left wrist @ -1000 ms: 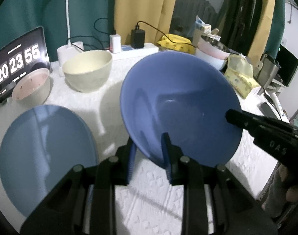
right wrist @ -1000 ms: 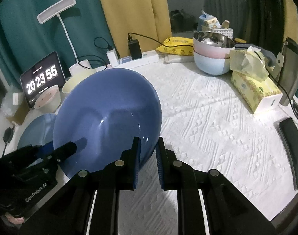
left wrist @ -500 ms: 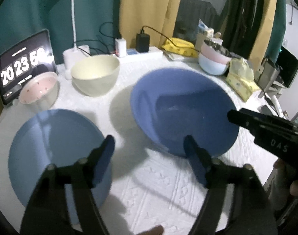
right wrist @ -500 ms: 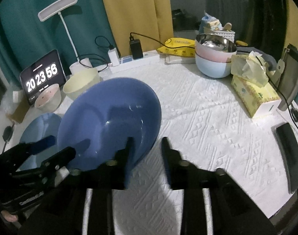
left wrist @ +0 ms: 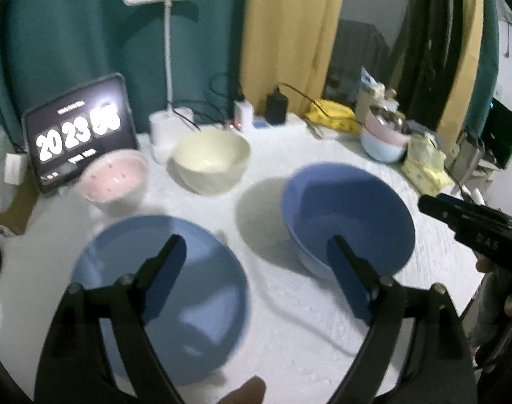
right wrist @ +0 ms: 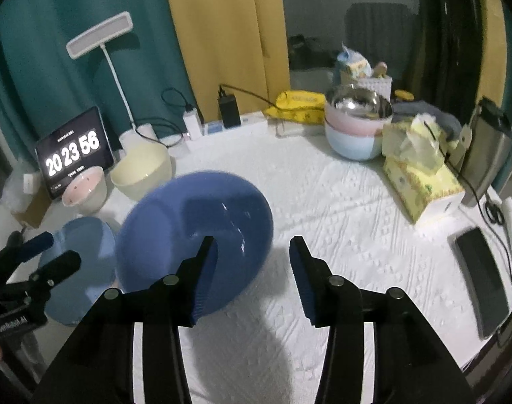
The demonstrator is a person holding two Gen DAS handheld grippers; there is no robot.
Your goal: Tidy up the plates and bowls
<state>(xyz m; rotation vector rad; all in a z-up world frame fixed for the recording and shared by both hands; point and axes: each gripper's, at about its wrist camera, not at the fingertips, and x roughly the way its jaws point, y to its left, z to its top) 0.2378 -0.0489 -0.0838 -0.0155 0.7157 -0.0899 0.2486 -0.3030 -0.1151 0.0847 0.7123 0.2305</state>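
Table: clock reads 20 23 56; L gripper label prob. "GenRobot.AI".

table | white cloth | blue bowl | blue plate | cream bowl

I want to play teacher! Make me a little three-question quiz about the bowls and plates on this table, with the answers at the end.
1. True or false: the big blue bowl is squeezed between the fingers of the right gripper.
2. Which dish sits nearest the clock screen? A) the cream bowl B) the pink bowl C) the blue plate
3. Fill in: the shiny metal bowl sits on top of a stack, above a pink bowl and a light ____ bowl.

Key:
1. False. Its jaws are opening and nothing is pressed between them; the bowl rests on the table.
2. B
3. blue
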